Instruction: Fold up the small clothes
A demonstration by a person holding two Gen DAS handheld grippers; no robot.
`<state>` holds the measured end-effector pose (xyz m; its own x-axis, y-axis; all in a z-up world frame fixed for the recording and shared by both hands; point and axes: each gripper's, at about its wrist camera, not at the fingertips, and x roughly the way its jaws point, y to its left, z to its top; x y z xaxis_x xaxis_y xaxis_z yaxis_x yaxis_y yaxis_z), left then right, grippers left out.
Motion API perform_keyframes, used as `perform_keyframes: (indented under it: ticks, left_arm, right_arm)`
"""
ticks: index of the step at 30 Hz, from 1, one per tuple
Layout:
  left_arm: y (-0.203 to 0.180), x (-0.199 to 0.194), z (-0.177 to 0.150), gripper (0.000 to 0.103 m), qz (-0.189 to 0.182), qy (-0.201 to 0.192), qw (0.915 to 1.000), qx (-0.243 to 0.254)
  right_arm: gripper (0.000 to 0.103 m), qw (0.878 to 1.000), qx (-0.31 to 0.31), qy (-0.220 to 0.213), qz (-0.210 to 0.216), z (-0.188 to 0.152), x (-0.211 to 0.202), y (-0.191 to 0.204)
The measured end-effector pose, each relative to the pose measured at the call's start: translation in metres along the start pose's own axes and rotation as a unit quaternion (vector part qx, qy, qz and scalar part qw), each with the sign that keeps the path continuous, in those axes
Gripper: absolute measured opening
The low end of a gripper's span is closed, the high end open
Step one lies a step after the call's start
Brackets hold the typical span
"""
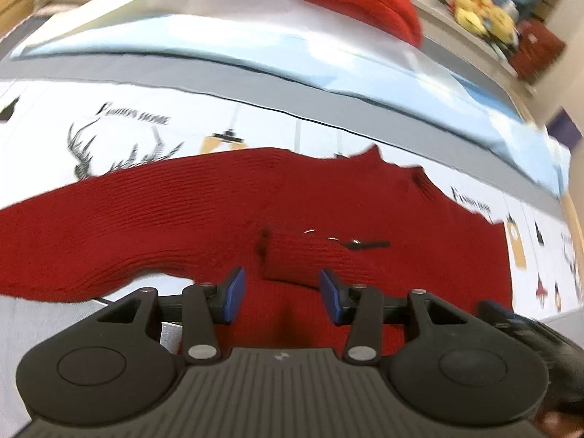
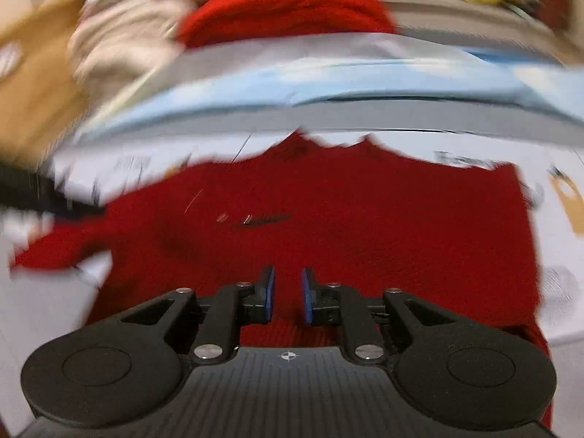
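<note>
Antlers of a deer print (image 1: 120, 149) show at middle left of the left view, on the tablecloth (image 1: 328, 138). The red knit garment (image 1: 255, 200) lies flat across the centre. The left gripper (image 1: 281, 294) has fingers spread over it; the right gripper (image 2: 288, 294), lower centre, has fingers slightly apart, pinching nothing.

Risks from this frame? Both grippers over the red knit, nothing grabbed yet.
1. The small metal pin and rings lie loose on the dark red sweater; a fold may trap or fling them.
2. The left gripper is open over a raised ridge, so it may pinch several layers.
3. The right gripper, narrowly open, sits mid-panel in a blurred view; its grasp could miss an edge.
</note>
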<state>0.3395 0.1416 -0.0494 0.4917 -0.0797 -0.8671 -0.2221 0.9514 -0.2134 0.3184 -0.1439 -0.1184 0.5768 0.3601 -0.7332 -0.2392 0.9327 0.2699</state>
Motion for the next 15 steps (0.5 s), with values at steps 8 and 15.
perform_keyframes:
  ticks: [8, 15]
  left_arm:
    - [0.032, 0.034, 0.007, 0.047, -0.034, 0.032, 0.9935, -0.104]
    - [0.039, 0.076, 0.01, 0.047, -0.051, 0.025, 0.9896, -0.132]
  right_arm:
    - [0.041, 0.979, 0.201, -0.013, -0.017, -0.014, -0.034, -0.053]
    - [0.041, 0.957, 0.283, 0.058, -0.031, -0.022, -0.002, -0.089]
